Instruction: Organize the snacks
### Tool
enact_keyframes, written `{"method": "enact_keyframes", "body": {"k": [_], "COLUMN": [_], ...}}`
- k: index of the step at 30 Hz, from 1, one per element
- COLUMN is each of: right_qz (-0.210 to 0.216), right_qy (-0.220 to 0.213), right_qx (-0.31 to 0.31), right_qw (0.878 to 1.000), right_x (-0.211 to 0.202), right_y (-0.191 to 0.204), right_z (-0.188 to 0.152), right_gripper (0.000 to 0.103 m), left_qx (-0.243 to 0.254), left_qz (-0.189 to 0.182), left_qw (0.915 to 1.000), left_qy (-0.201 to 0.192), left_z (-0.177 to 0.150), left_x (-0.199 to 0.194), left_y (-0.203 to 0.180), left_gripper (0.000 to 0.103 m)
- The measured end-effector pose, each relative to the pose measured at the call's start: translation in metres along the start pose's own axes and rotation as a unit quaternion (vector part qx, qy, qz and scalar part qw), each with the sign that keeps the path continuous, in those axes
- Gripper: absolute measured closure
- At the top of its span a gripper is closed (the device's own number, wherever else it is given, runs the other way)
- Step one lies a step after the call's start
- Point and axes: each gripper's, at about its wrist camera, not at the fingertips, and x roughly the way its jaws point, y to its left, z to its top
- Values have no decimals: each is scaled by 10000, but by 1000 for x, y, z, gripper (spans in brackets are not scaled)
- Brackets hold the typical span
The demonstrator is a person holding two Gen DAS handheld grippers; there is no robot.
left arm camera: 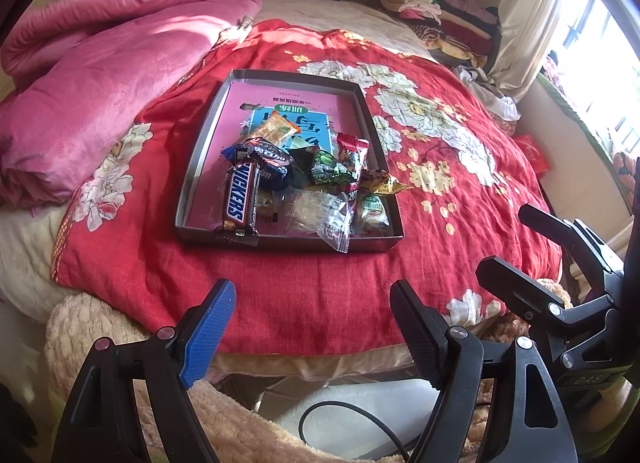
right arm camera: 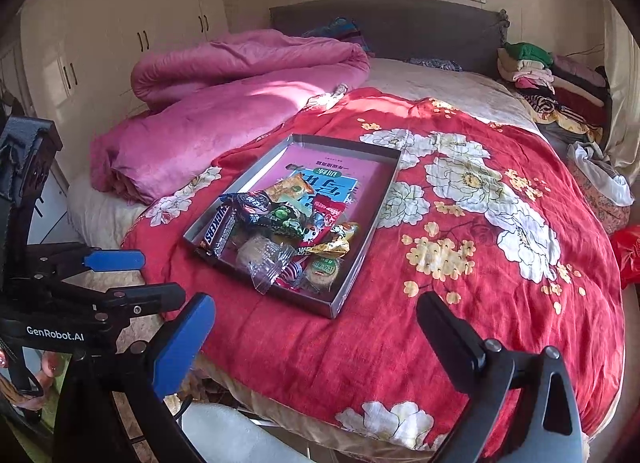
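Both my hand-held grippers, left (left arm camera: 312,327) and right (right arm camera: 316,343), were apart and empty. Snack tray (left arm camera: 192,187) lay straight ahead of the left, ahead-left of the right, long axis pointing away; left nearer.

Strong daylight pours in from the window (left arm camera: 600,63) at the far right, blown out to white glare. It falls in bright patches across the pink quilt (right arm camera: 224,103) and the red floral bedspread (right arm camera: 440,263) — the near side stays in softer shade. Both fisheye views bend hard at the edges, with black vignetted corners. Focus is sharp mid-frame; colours run slightly oversaturated.
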Motion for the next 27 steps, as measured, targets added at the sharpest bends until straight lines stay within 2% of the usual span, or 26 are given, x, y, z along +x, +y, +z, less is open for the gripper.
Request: {"method": "enact_keyframes", "body": {"k": [27], "right_qz": [-52], "right_qy": [-58], "right_qx": [69], "right_qw": [9999], "right_x": [-6], "right_y": [0], "right_z": [-1], "right_gripper": [1], "left_qx": [32], "left_qz": [84], "left_qw": [10000], "left_qy": [-13], "left_z": [-2], "left_x": [-2], "left_y": [2], "left_gripper": [22]}}
